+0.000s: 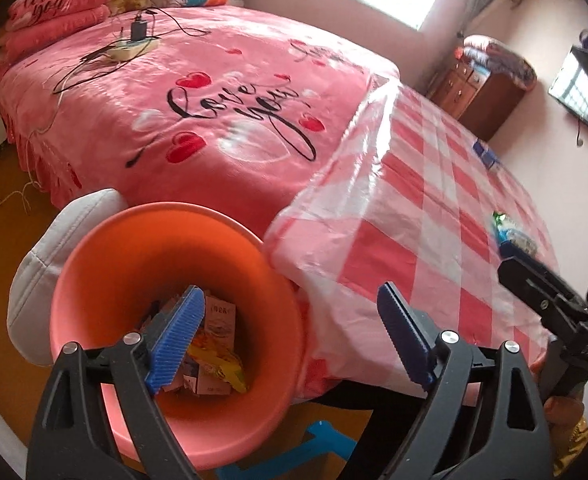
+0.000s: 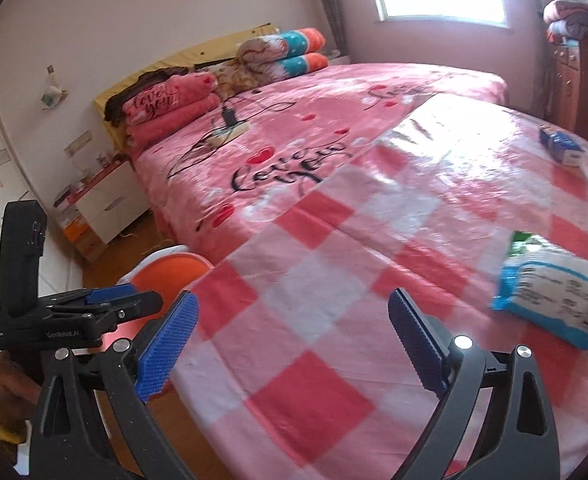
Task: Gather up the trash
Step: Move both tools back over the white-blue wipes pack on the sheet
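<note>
Blue-and-white packet (image 2: pixel 549 304) lies on checked table (image 2: pixel 313 320) at two o'clock of right gripper (image 2: pixel 290 344), fingers spread and empty, left gripper (image 1: pixel 290 336) released over orange bin (image 1: pixel 106 264) holding wrappers (image 1: pixel 214 356), small blue box (image 2: pixel 561 146), perhaps a carton, clear only in right view.

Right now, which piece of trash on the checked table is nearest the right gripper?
The white and blue packet, lying just ahead of the open right gripper. The small blue and white box sits much farther away, near the table's far edge.

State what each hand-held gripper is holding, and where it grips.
Nothing is held. The left hand-held gripper is open above the orange bin; the right hand-held gripper is open over the table.
</note>
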`<state>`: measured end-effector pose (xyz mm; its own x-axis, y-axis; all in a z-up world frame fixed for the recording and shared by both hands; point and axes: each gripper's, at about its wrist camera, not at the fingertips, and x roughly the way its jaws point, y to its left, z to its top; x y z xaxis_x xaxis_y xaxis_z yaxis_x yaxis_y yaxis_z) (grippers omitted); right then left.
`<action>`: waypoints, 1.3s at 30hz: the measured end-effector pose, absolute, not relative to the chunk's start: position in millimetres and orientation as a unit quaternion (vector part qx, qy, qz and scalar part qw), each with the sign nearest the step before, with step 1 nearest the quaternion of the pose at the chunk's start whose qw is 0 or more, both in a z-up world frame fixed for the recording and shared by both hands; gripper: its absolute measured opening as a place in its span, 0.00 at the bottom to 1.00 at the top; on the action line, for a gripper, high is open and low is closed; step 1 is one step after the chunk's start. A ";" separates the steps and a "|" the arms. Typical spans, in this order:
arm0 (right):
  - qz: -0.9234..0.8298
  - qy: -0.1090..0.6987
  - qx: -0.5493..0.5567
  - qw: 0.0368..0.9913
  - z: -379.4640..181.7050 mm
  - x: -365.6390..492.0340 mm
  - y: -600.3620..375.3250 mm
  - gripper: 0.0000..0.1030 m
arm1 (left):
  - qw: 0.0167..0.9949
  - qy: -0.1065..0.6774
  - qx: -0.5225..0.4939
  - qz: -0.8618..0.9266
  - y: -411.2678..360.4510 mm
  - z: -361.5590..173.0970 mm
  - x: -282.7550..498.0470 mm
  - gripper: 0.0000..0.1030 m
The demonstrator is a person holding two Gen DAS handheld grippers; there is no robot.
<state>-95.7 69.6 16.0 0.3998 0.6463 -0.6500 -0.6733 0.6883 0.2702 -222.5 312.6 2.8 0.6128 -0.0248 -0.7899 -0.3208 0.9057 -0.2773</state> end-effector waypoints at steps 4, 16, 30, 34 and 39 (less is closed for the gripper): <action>0.374 0.372 -0.017 0.850 19.1 -90.4 52.6 0.92 | 0.866 0.458 -0.182 0.085 297.5 3.8 -212.5 0.86; 0.329 0.354 0.005 0.875 22.9 -74.4 7.1 0.92 | 0.860 0.486 -0.118 0.098 262.4 12.3 -194.5 0.86; 0.300 0.335 0.009 0.893 26.2 -67.5 -25.4 0.92 | 0.858 0.501 -0.086 0.074 223.1 17.0 -179.1 0.86; 0.291 0.331 0.013 0.898 26.5 -64.6 -35.9 0.92 | 0.860 0.501 -0.079 0.066 211.9 19.0 -175.0 0.86; 0.279 0.327 0.020 0.903 26.5 -59.7 -48.2 0.92 | 0.859 0.505 -0.064 0.058 196.2 19.9 -170.0 0.86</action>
<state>-59.7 -48.2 26.5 0.6307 0.5165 -0.5792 -0.4898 0.8439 0.2192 -170.0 196.2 19.9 0.4841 0.0363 -0.8743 -0.1647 0.9851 -0.0503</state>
